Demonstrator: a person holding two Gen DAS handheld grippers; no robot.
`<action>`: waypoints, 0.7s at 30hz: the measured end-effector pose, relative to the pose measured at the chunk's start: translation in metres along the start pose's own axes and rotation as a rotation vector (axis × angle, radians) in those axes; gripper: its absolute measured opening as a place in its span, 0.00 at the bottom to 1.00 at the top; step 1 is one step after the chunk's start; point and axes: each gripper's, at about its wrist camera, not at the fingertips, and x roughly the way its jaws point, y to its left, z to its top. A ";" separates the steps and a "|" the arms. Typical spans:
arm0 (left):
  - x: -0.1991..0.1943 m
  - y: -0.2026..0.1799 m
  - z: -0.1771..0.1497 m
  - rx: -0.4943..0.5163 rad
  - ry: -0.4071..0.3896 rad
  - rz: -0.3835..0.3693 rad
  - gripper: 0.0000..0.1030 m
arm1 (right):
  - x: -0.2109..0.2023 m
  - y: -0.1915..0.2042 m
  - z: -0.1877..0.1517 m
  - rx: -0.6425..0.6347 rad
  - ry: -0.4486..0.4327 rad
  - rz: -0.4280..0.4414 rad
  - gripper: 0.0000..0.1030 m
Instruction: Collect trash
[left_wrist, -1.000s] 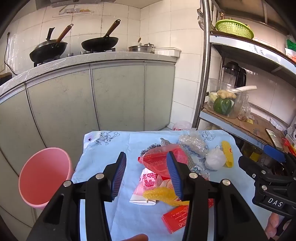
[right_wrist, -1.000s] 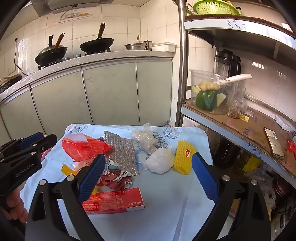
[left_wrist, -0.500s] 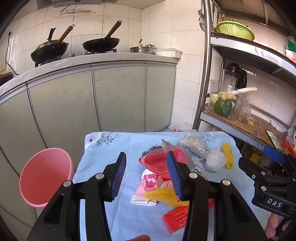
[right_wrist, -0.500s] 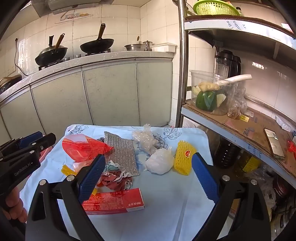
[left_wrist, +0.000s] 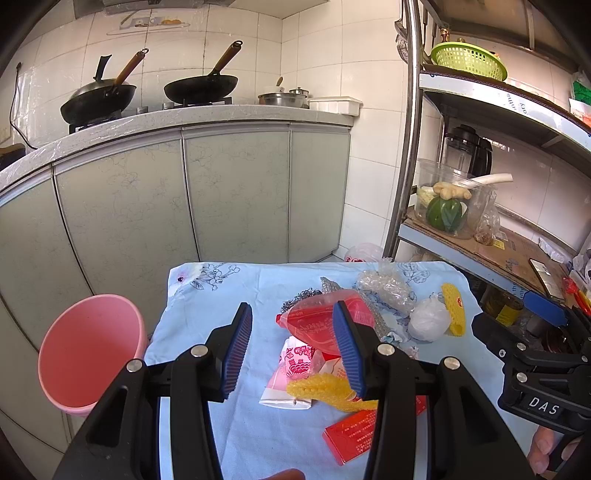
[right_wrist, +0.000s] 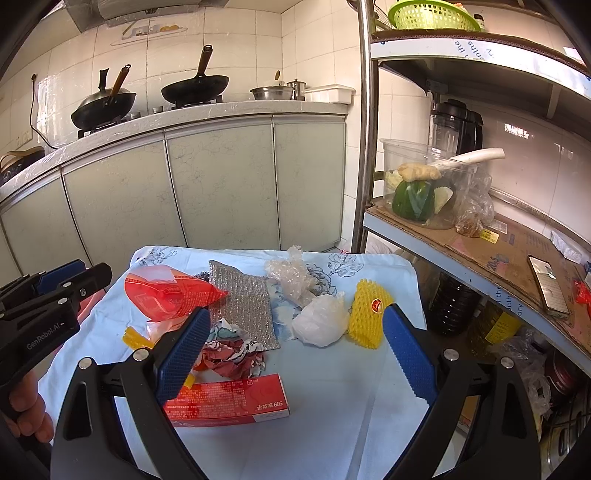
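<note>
Left wrist view: left gripper (left_wrist: 291, 345) held open and empty above red bag (left_wrist: 317, 325), pink bin (left_wrist: 88, 350) beside table (left_wrist: 207, 325), "DAS" read on right gripper (left_wrist: 546, 369); right wrist view: right gripper (right_wrist: 295, 354) spread wide, nothing gripped, red box (right_wrist: 236, 400) marked "999", "GenRobot.AI" read on the other tool.

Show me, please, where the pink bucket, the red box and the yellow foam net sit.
pink bucket (left_wrist: 88, 354): left wrist view, inner wall.
red box (right_wrist: 236, 400): right wrist view, top face.
yellow foam net (right_wrist: 367, 314): right wrist view, mesh front.
</note>
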 end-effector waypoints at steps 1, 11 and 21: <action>0.000 0.000 0.000 0.000 0.000 -0.001 0.44 | 0.000 -0.001 0.000 0.000 0.000 -0.001 0.92; -0.001 -0.001 0.000 0.002 -0.003 0.002 0.44 | 0.001 -0.001 0.000 0.000 -0.001 -0.002 0.92; -0.002 -0.001 0.001 0.001 -0.003 0.002 0.44 | 0.002 0.002 -0.001 -0.001 -0.002 -0.001 0.92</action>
